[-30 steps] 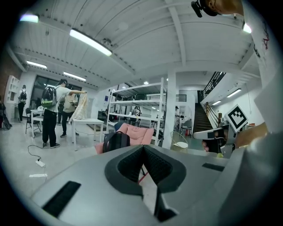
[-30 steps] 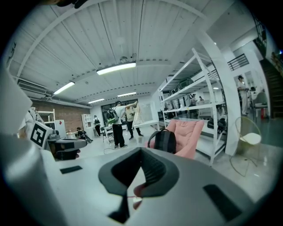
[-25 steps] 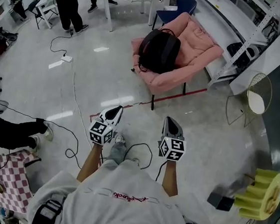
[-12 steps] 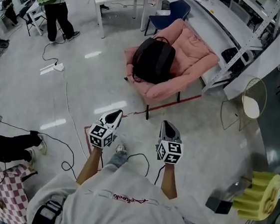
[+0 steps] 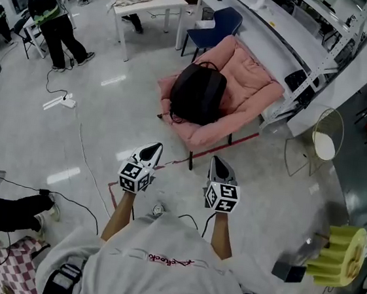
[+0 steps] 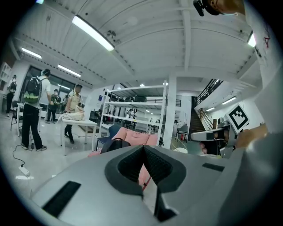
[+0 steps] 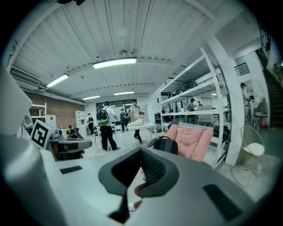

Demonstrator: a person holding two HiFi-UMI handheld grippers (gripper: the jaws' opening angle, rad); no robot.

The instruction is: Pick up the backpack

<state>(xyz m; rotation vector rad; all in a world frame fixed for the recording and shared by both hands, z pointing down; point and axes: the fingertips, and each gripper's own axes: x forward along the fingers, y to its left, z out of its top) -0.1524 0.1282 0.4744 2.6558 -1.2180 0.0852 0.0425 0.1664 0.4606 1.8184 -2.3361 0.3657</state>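
A black backpack [image 5: 197, 93] lies on the seat of a pink padded armchair [image 5: 250, 85], its carry loop at the top. The left gripper view shows the backpack [image 6: 114, 144] small above the jaws, and the right gripper view shows the backpack [image 7: 164, 144] against the pink chair back. My left gripper [image 5: 151, 149] and right gripper [image 5: 217, 162] are held side by side in front of me, both shut and empty, pointing toward the chair from a short way off across the floor.
A white table [image 5: 150, 2] and a blue chair [image 5: 219, 20] stand behind the armchair. White shelving [image 5: 327, 41] runs along the right. A round wire chair [image 5: 322, 142] stands at right. Cables [image 5: 80, 157] trail over the floor at left. People stand at the far left.
The armchair and backpack have come closer and lower in the head view as I walked toward them. Both grippers stayed shut and kept their pose in front of me.
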